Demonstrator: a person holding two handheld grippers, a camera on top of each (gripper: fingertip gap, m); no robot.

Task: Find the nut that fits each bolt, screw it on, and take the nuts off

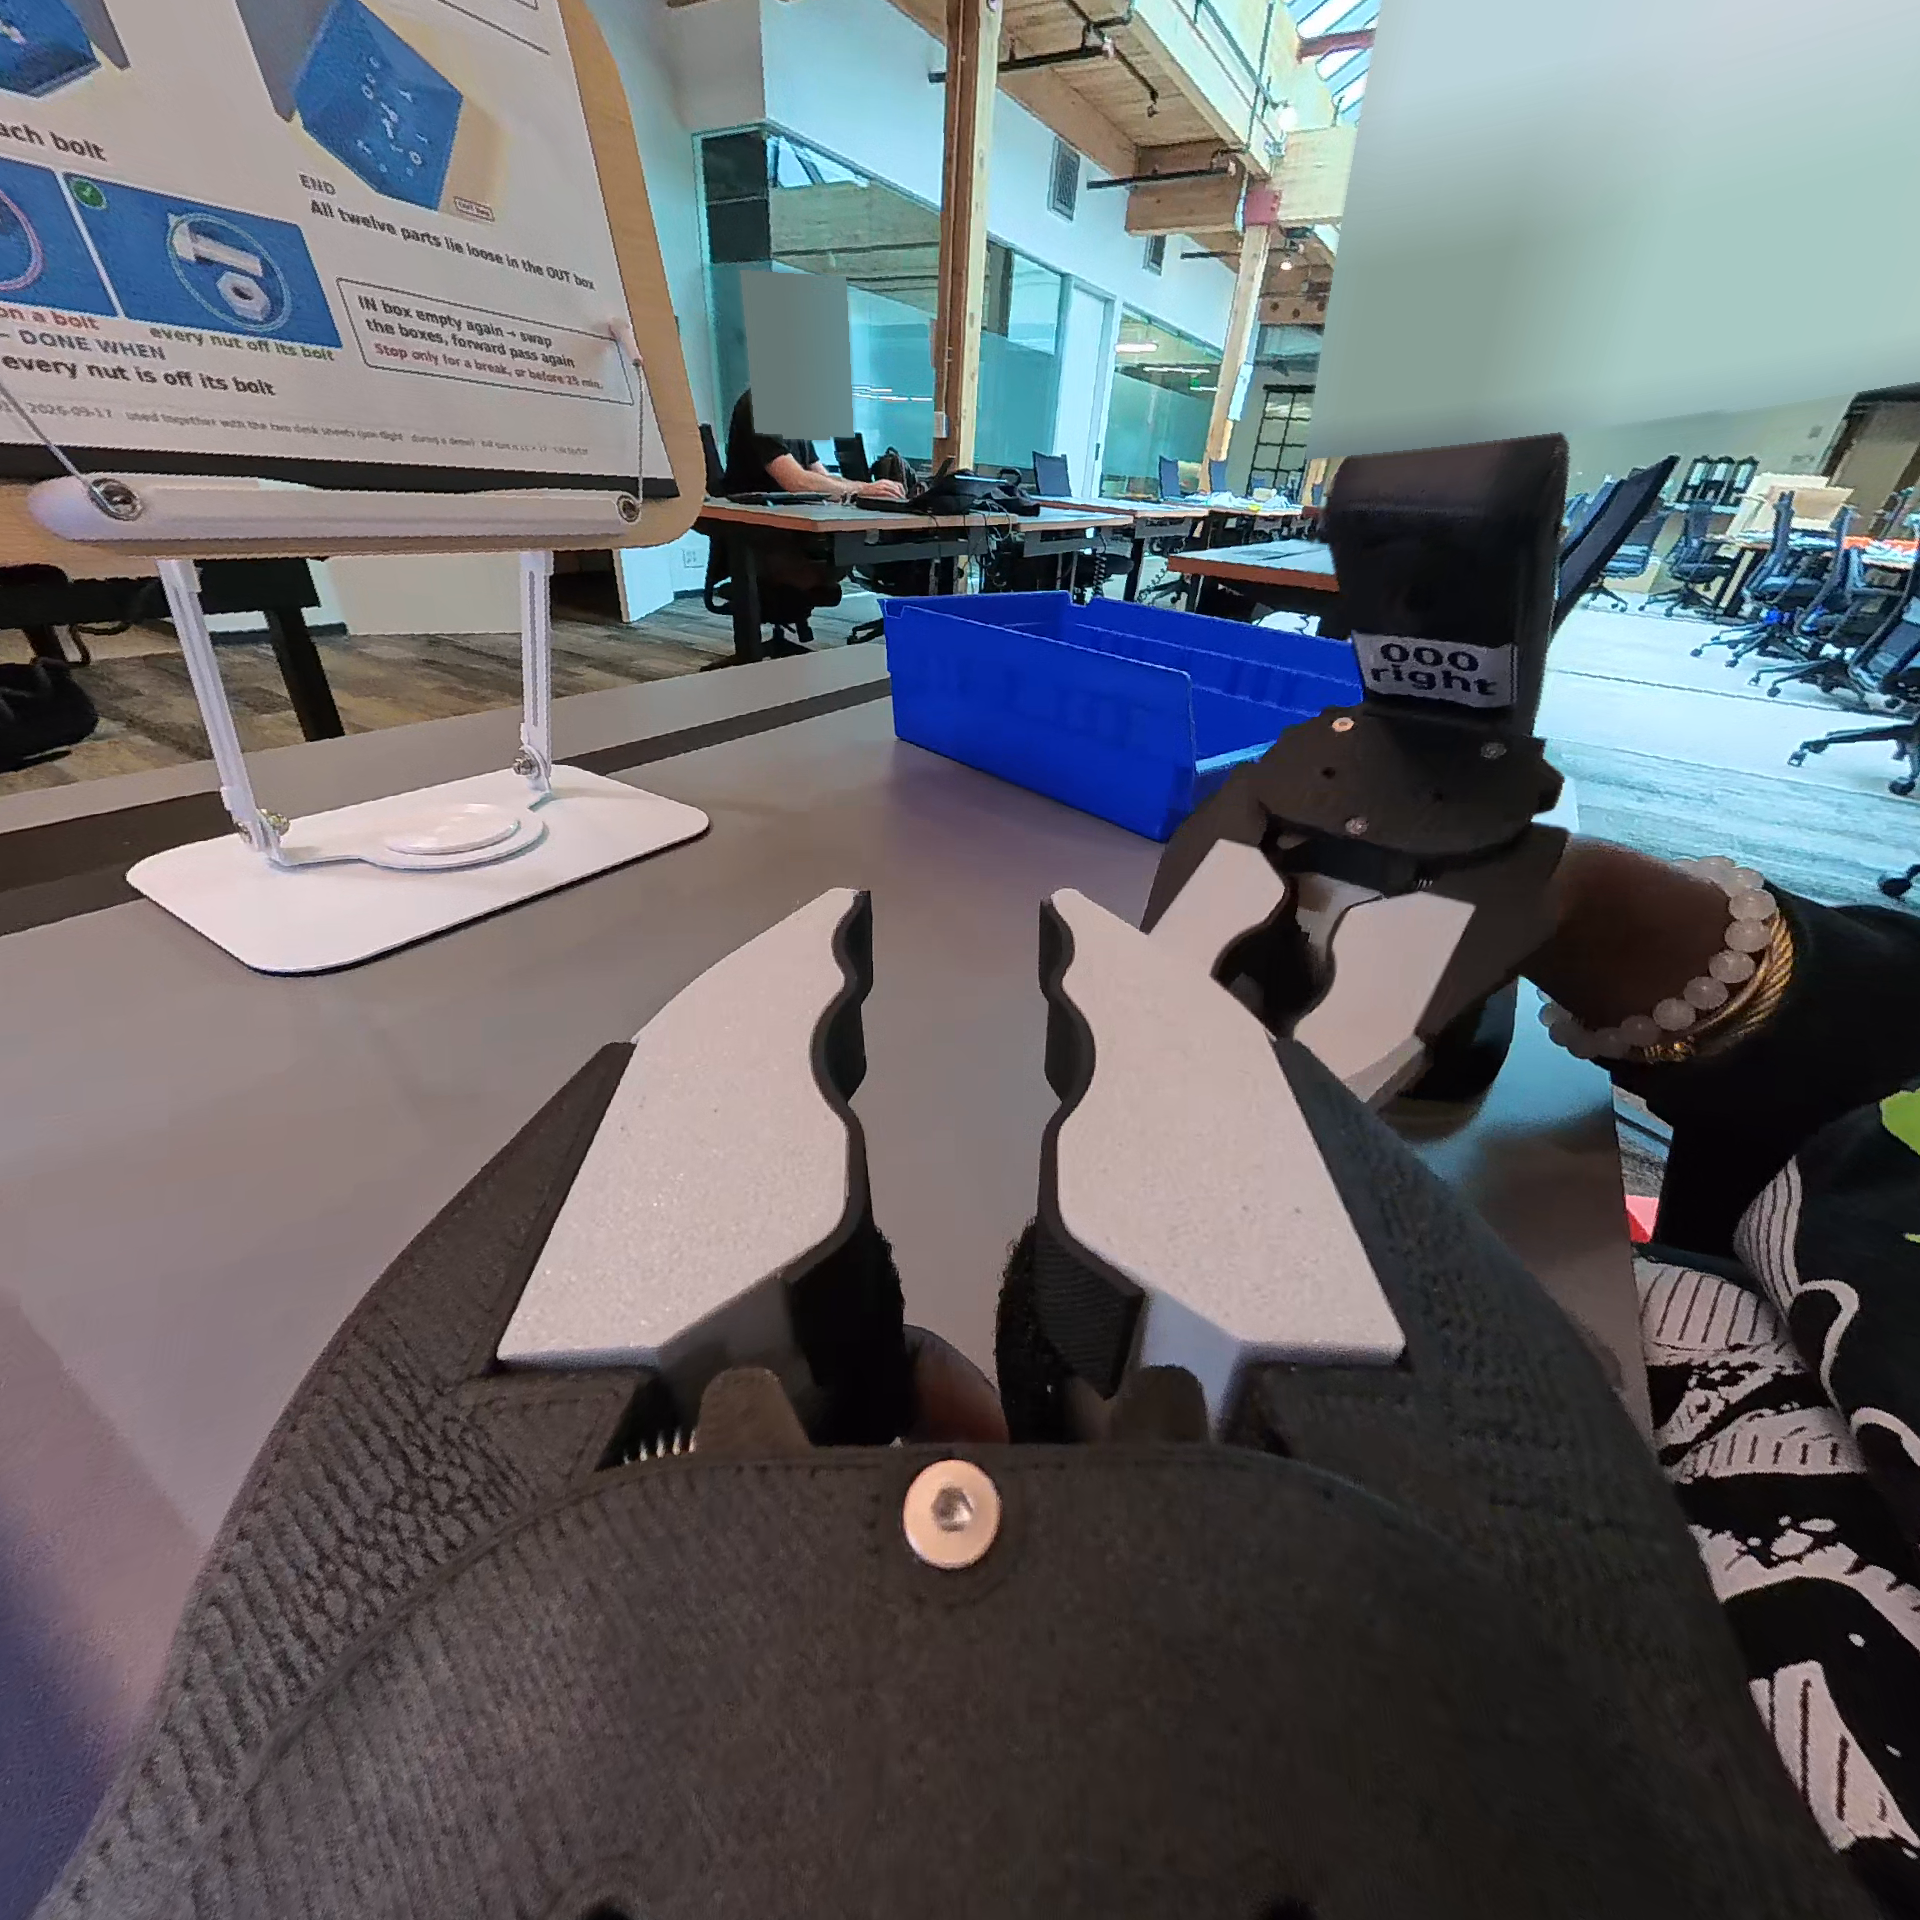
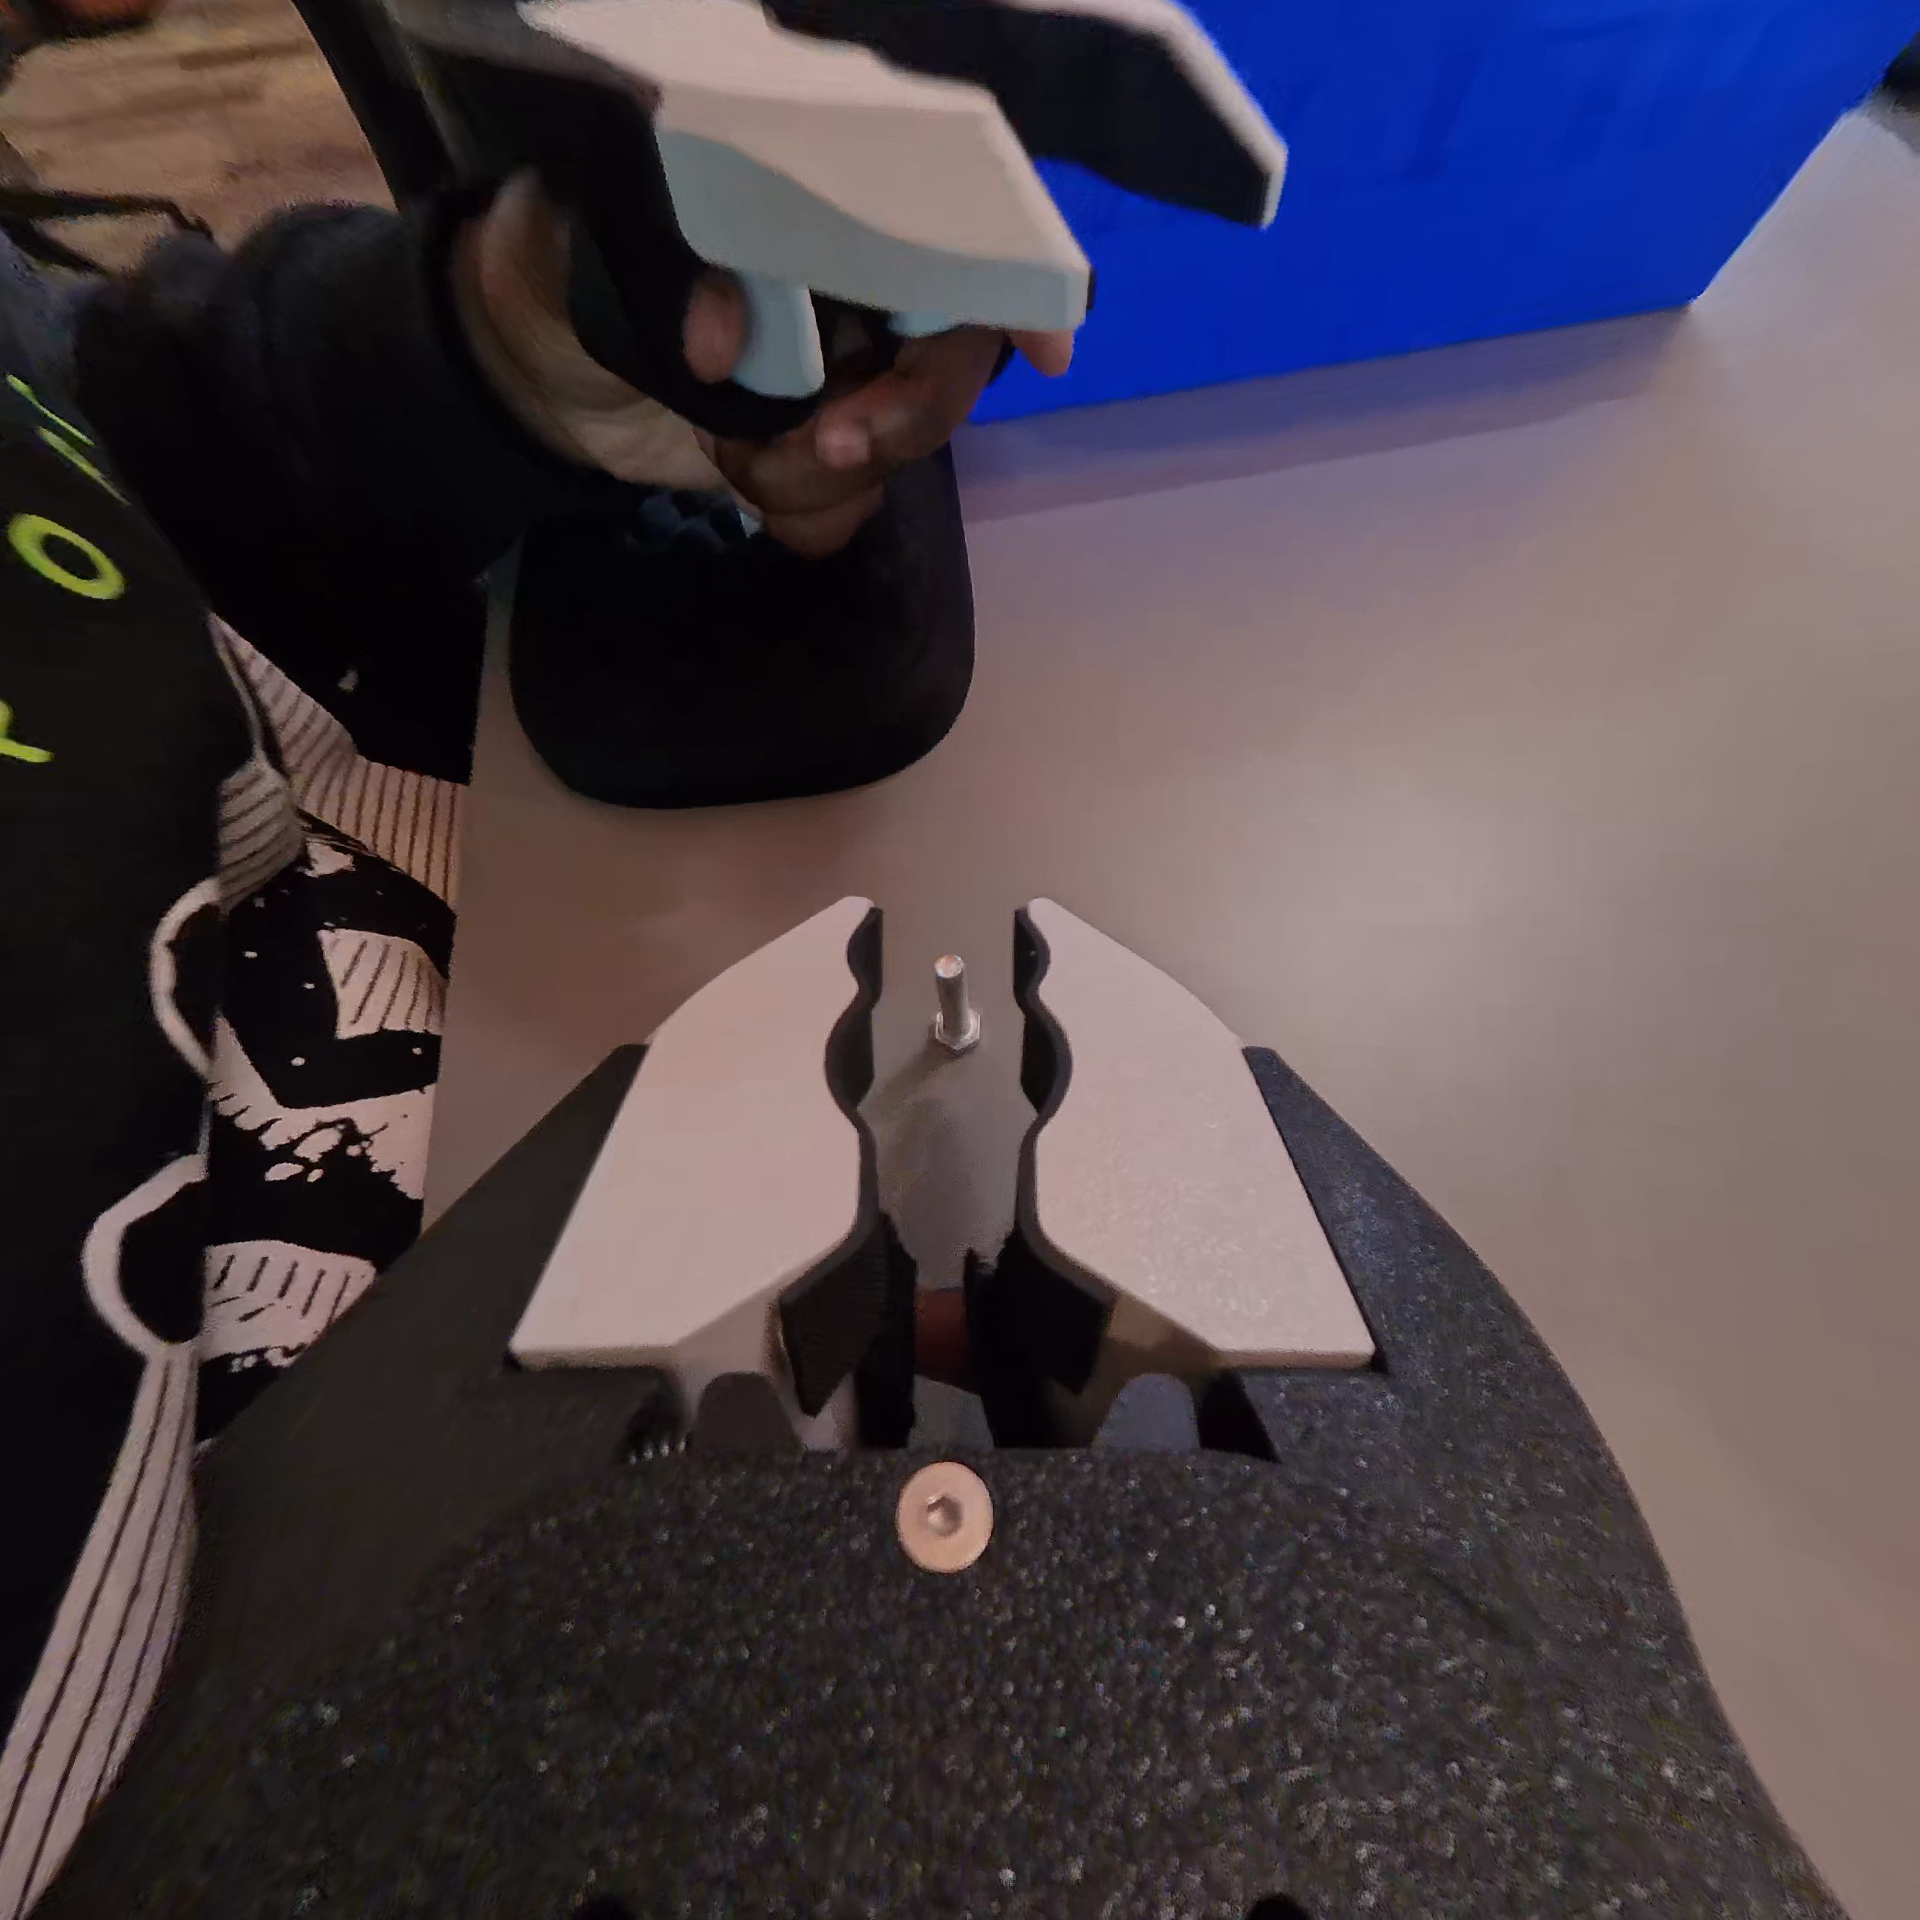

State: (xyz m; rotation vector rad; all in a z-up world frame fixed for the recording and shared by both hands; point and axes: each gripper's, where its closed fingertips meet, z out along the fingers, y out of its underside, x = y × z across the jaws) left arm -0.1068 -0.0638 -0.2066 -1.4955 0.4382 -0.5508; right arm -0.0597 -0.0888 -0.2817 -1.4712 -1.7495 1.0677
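Left wrist view: the left hand-held gripper (image 1: 956, 914), grey-faced fingers on a black textured body, occupies the lower centre with its fingers apart and nothing between them. At centre right, the right hand-held gripper (image 1: 1340, 977) points down at the grey desk (image 1: 364, 1122), its fingers apart; it carries a small white label. A blue plastic bin (image 1: 1049, 696) sits behind it, and a printed instruction sheet on a white stand (image 1: 416, 831) fills the upper left.

Right wrist view only: a small silver hex-head bolt (image 2: 951, 1003) stands upright on its head on the desk (image 2: 1455, 831), in the gap between the open fingertips of the right hand-held gripper (image 2: 948, 914), touching neither. The left hand-held gripper (image 2: 1164, 208), blurred, is at the top centre, with the blue bin (image 2: 1507, 187) at the upper right.
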